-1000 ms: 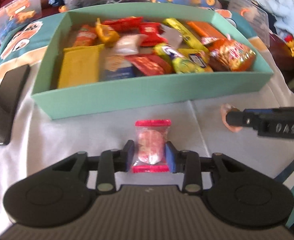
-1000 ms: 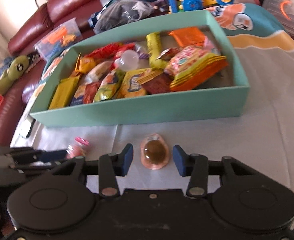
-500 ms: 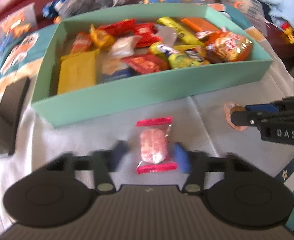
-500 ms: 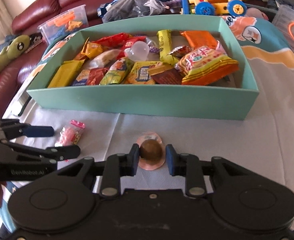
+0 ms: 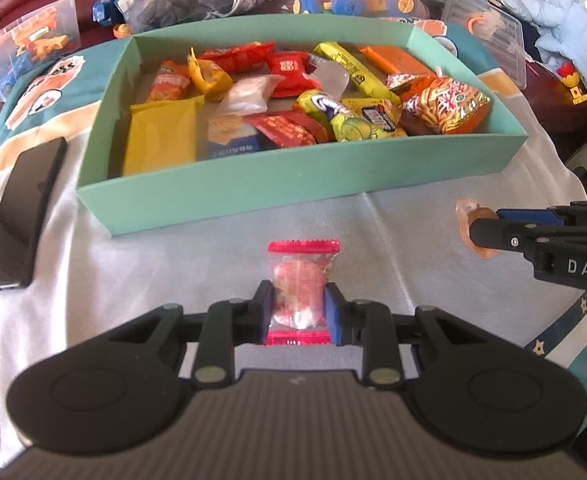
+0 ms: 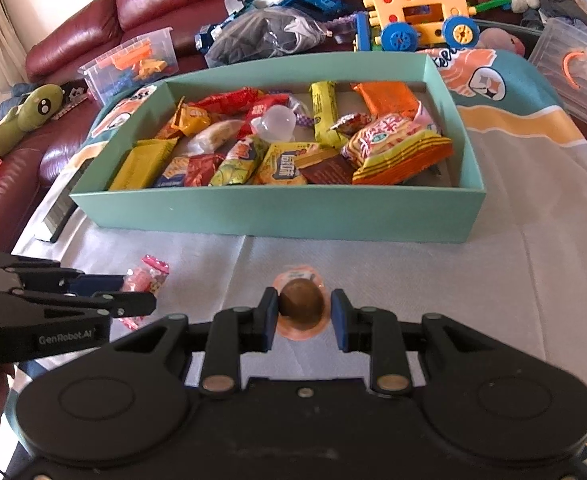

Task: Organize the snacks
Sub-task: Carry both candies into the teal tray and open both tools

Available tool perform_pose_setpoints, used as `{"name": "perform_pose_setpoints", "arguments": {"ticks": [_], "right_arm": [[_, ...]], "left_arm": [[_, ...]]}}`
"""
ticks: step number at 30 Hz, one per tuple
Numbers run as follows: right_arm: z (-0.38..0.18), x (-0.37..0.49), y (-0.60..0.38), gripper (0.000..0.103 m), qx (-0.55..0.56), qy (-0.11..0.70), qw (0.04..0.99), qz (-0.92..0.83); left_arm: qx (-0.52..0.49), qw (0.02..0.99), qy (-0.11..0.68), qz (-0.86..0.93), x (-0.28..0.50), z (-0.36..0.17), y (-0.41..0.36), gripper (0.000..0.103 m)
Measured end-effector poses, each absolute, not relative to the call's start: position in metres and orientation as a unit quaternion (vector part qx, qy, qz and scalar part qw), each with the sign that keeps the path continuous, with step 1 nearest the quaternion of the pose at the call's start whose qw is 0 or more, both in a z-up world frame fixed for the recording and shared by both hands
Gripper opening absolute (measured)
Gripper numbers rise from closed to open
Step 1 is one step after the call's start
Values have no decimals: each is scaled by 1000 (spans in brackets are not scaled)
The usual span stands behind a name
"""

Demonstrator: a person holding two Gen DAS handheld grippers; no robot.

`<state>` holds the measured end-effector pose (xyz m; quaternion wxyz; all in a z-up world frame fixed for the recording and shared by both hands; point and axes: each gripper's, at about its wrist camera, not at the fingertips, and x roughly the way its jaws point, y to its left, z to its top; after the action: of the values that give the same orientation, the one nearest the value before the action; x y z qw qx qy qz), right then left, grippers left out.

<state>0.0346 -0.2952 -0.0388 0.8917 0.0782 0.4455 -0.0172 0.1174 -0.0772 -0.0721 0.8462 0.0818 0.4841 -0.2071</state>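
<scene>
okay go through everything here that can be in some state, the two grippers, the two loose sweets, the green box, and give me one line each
left gripper: shut on the pink candy packet
right gripper: shut on the brown jelly cup
pink candy packet: sealed, pinched at its sides
brown jelly cup: sealed, gripped at its sides
teal box: open, no lid, floor mostly covered with snacks
phone: screen dark, flat on the cloth

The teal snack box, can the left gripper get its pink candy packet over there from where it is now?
Probably yes. The left gripper holds the pink candy packet, and only bare white cloth lies between it and the teal snack box, whose top is open. The right gripper stays off to the side.
</scene>
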Motion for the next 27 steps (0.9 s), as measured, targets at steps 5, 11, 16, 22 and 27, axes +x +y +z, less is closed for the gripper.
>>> {"name": "perform_pose_setpoints", "arguments": {"ticks": [5, 11, 16, 22, 27], "right_arm": [[-28, 27, -292, 27, 71, 435, 898, -17], [-18, 19, -288, 27, 65, 427, 902, -16], [-8, 18, -284, 27, 63, 419, 906, -13], [5, 23, -288, 27, 69, 405, 912, -13], [17, 32, -298, 27, 75, 391, 917, -18]], "left_arm": [[74, 852, 474, -208, 111, -62, -73, 26], [65, 853, 474, -209, 105, -58, -68, 27], [47, 854, 473, -212, 104, -54, -60, 27], [24, 861, 460, -216, 113, -36, -52, 27], [13, 870, 443, -219, 129, -14, -47, 27]]}}
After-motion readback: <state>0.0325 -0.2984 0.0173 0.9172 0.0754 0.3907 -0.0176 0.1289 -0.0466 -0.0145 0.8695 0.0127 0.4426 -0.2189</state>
